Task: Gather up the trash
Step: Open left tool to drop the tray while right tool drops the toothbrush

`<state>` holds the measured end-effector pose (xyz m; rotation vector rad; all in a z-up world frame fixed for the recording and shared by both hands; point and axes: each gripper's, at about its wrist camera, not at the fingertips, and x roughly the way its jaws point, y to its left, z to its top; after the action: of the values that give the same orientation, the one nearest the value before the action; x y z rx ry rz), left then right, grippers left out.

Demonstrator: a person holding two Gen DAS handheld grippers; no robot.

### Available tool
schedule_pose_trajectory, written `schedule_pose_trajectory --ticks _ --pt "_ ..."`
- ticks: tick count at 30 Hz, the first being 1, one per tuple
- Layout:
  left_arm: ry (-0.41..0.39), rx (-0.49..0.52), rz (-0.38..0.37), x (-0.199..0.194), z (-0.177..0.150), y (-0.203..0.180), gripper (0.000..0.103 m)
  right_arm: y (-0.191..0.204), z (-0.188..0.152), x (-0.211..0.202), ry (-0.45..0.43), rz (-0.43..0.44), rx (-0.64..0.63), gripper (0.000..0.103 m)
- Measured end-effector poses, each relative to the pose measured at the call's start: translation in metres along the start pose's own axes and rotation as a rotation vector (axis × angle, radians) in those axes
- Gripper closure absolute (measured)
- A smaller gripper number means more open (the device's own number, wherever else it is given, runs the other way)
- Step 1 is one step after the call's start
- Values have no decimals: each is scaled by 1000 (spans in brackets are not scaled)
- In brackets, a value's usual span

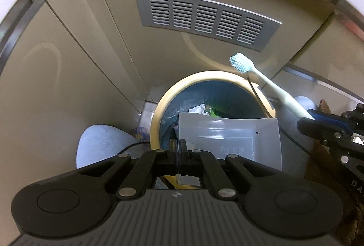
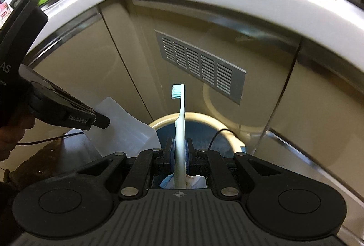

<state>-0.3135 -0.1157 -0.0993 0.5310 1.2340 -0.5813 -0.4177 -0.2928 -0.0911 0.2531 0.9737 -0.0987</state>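
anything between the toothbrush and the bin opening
Partly. The toothbrush, clamped in the right gripper, points over the trash bin. The plastic tray in the left gripper covers the near part of the opening; the far part looks open.

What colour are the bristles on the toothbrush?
Light blue bristles on the pale mint plastic toothbrush, clearest in the left wrist view.

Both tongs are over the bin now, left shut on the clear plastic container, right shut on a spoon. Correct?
Not quite. The right tongs are shut on a toothbrush, not a spoon; the right wrist view shows its bristles. The rest holds: the left tongs grip the clear plastic container over the bin.
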Motion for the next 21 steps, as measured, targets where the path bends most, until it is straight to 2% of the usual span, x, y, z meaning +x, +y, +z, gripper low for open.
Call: schedule_pose_trajectory --ticks 12,21 --pt "80 18 -12 30 4 -7 103 0 -3 28 86 3 -4 93" --pt "95 51 11 44 5 -15 103 -1 -2 45 134 4 6 93"
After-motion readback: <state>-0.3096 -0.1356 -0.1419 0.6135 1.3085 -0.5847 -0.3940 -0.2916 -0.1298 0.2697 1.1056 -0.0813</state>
